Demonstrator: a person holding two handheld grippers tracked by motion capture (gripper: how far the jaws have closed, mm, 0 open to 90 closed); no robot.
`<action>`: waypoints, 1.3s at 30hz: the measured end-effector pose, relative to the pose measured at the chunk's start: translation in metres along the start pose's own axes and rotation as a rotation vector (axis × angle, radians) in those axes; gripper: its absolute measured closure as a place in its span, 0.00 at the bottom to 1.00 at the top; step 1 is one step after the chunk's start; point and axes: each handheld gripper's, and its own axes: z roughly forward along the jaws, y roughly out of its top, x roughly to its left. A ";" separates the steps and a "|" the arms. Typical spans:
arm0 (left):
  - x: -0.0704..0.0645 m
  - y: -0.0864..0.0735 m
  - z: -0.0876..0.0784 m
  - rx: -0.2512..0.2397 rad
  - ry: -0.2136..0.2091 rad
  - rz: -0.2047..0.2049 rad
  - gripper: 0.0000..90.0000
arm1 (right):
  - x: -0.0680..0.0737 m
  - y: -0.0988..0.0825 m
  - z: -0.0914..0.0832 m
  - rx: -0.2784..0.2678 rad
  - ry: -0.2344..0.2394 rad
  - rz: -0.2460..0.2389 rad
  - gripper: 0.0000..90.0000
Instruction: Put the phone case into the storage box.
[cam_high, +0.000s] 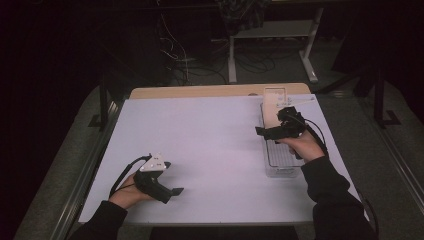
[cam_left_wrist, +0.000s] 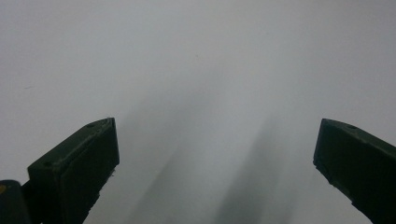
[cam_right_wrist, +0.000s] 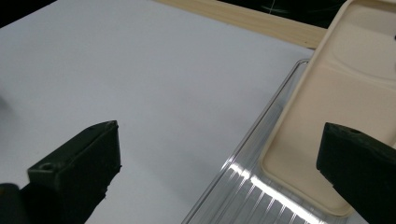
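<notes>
Two grippers, both with jaws spread wide and holding nothing. Nearest, the left gripper (cam_high: 167, 180) low over the bare white table sheet (cam_high: 200, 150), well apart from the work. Farther off at the right edge, the right gripper (cam_high: 272, 131) poised over the clear ribbed plastic tray (cam_right_wrist: 243, 186), with the cream soft-looking phone case (cam_right_wrist: 322, 116) lying in its far half. Best to straddle the case's near rim, lower squarely, close gently, lift without dragging the tray.

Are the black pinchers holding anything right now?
No. The left gripper is open over the bare white table. The right gripper is open too, above the beige phone case in the clear tray.
</notes>
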 end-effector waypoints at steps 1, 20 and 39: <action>0.000 0.000 0.000 0.001 -0.001 -0.001 0.00 | 0.001 -0.001 0.000 0.003 0.004 -0.003 0.00; 0.000 0.000 -0.001 -0.004 0.000 0.010 0.00 | 0.021 -0.022 -0.016 -0.022 0.112 -0.060 0.00; -0.001 0.000 0.000 -0.007 -0.001 0.008 0.00 | 0.024 -0.058 -0.039 -0.040 0.182 -0.076 0.00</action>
